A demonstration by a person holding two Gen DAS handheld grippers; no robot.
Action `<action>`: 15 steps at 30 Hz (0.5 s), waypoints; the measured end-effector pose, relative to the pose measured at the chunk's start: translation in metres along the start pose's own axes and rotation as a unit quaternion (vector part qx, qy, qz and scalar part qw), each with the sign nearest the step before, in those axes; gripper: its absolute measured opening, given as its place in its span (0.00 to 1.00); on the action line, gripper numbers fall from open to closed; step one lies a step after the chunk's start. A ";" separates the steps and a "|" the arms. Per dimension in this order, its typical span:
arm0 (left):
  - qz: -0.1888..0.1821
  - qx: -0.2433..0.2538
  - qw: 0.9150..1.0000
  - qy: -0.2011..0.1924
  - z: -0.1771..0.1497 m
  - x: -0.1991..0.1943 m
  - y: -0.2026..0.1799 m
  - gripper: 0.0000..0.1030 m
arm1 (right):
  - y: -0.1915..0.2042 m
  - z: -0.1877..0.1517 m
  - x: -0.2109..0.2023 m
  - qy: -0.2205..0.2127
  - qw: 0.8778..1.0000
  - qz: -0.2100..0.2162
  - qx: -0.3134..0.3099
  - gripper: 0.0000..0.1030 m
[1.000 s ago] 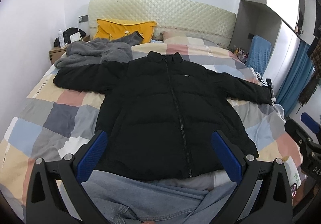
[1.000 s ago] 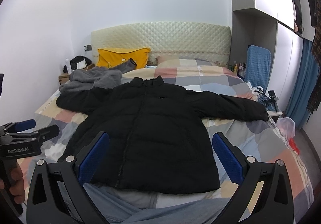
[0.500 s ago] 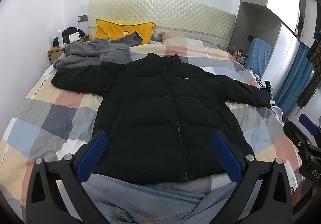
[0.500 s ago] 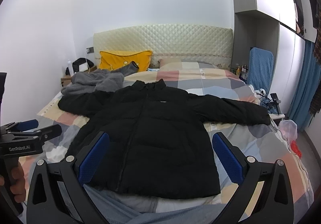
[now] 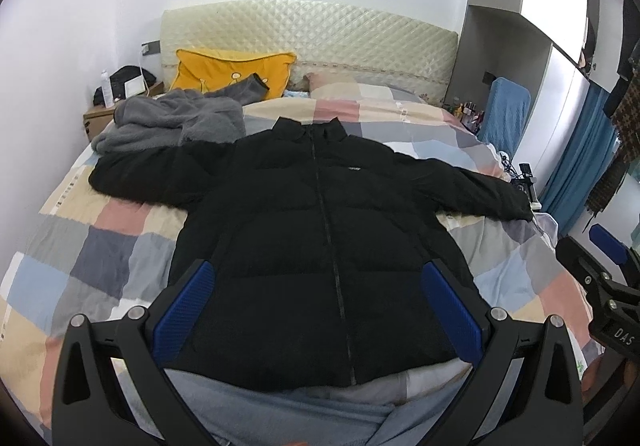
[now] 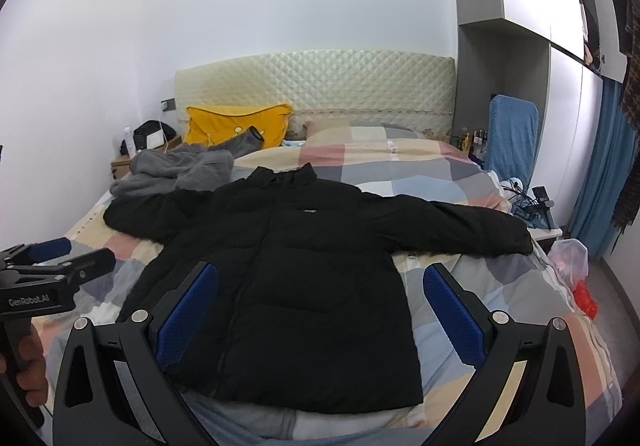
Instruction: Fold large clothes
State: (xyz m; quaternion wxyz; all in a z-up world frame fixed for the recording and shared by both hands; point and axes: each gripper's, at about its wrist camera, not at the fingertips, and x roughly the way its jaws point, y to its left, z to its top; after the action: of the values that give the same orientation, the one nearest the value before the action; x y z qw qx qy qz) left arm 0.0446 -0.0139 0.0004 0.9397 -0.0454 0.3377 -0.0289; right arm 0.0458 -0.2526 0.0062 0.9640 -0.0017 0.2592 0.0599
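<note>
A black puffer jacket (image 5: 320, 246) lies zipped and face up, sleeves spread, across a patchwork-quilted bed (image 5: 104, 246).

Both the left gripper (image 5: 318, 306) and right gripper (image 6: 320, 306) hover above its hem, jaws spread wide and empty. A grey fleece (image 5: 172, 122) and yellow pillow (image 5: 228, 68) sit near the quilted headboard (image 5: 312, 30); blue curtains (image 6: 604, 174) hang to the right.

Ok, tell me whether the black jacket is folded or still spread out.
Spread out. The black jacket lies flat, front up, on the bed, zipped, both sleeves stretched sideways, hem unfolded.
</note>
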 end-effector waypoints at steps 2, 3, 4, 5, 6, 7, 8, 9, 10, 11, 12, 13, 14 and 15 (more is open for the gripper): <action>-0.003 0.000 1.000 -0.004 0.006 0.001 -0.003 1.00 | -0.004 0.005 0.001 -0.005 1.000 -0.001 0.002 1.00; -0.006 0.002 1.000 -0.008 0.011 0.002 -0.005 1.00 | -0.006 0.007 0.001 -0.008 1.000 -0.002 0.003 1.00; -0.008 0.003 1.000 -0.009 0.013 0.003 -0.008 1.00 | -0.009 0.010 0.001 -0.012 1.000 -0.003 0.004 1.00; -0.014 0.004 1.000 -0.012 0.018 0.004 -0.011 1.00 | -0.012 0.013 0.000 -0.020 1.000 -0.003 0.007 1.00; -0.018 0.005 1.000 -0.015 0.022 0.005 -0.013 1.00 | -0.013 0.016 0.000 -0.025 1.000 -0.003 0.008 1.00; -0.022 0.006 1.000 -0.017 0.026 0.006 -0.016 1.00 | -0.016 0.019 0.001 -0.029 1.000 -0.003 0.011 1.00; -0.024 0.006 1.000 -0.017 0.029 0.007 -0.017 1.00 | -0.019 0.022 0.001 -0.034 0.999 -0.004 0.014 1.00; -0.028 0.008 0.999 -0.020 0.035 0.009 -0.020 1.00 | -0.022 0.023 0.002 -0.036 0.999 -0.005 0.015 1.00; -0.031 0.010 0.999 -0.023 0.039 0.010 -0.023 1.00 | -0.024 0.026 0.004 -0.038 0.999 -0.007 0.015 1.00; -0.033 0.011 0.999 -0.026 0.041 0.010 -0.025 1.00 | -0.026 0.028 0.007 -0.040 0.999 -0.009 0.015 1.00; -0.038 0.014 0.999 -0.033 0.048 0.012 -0.029 1.00 | -0.028 0.030 0.010 -0.040 0.999 -0.009 0.015 1.00; -0.042 0.018 0.998 -0.039 0.053 0.013 -0.032 1.00 | -0.031 0.032 0.014 -0.038 0.999 -0.010 0.015 1.00; -0.042 0.021 0.998 -0.044 0.057 0.015 -0.034 1.00 | -0.035 0.034 0.018 -0.034 0.999 -0.012 0.015 1.00; -0.041 0.025 0.998 -0.049 0.064 0.017 -0.038 1.00 | -0.038 0.036 0.021 -0.032 0.999 -0.013 0.015 1.00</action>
State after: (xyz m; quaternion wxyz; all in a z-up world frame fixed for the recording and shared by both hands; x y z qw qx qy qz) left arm 0.0974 -0.0487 0.0426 0.9541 -0.0368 0.2879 -0.0739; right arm 0.0863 -0.2865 0.0252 0.9724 0.0109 0.2292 0.0431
